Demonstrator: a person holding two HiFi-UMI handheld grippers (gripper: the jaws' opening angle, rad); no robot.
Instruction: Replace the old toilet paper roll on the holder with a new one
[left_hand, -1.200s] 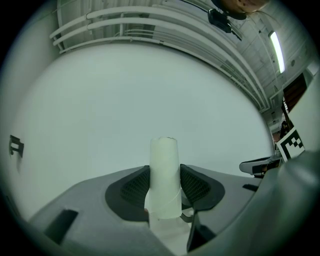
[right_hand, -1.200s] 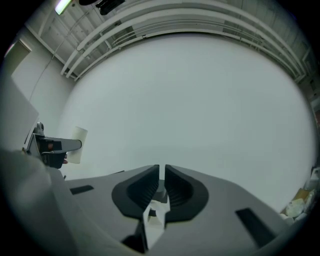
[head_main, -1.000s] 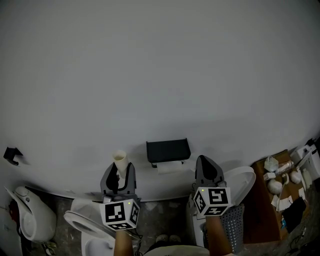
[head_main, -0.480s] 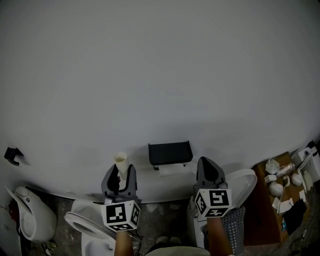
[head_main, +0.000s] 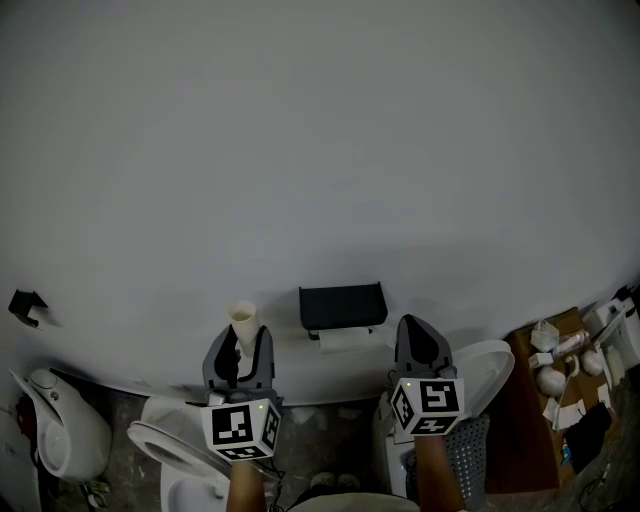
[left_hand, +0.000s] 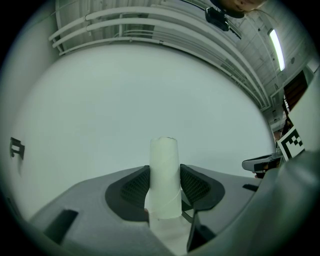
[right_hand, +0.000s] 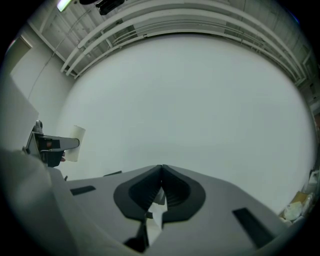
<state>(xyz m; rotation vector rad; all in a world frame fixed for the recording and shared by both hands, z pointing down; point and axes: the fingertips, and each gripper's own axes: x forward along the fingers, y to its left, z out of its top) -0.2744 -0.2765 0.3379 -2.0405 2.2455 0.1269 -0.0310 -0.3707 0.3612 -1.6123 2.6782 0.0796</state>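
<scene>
A black toilet paper holder hangs on the pale wall, with white paper under it. Left of it, my left gripper is shut on a pale bare tube that stands upright out of the jaws. In the left gripper view the tube is pinched between both pads of the left gripper, with the holder far right. My right gripper sits right of the holder, apart from it. Its jaws are shut with nothing clearly held. The holder shows at the left edge there.
A white toilet is below the left gripper and another toilet's lid is by the right one. A grey perforated bin, a brown board with clutter, a white fixture and a black wall bracket are around.
</scene>
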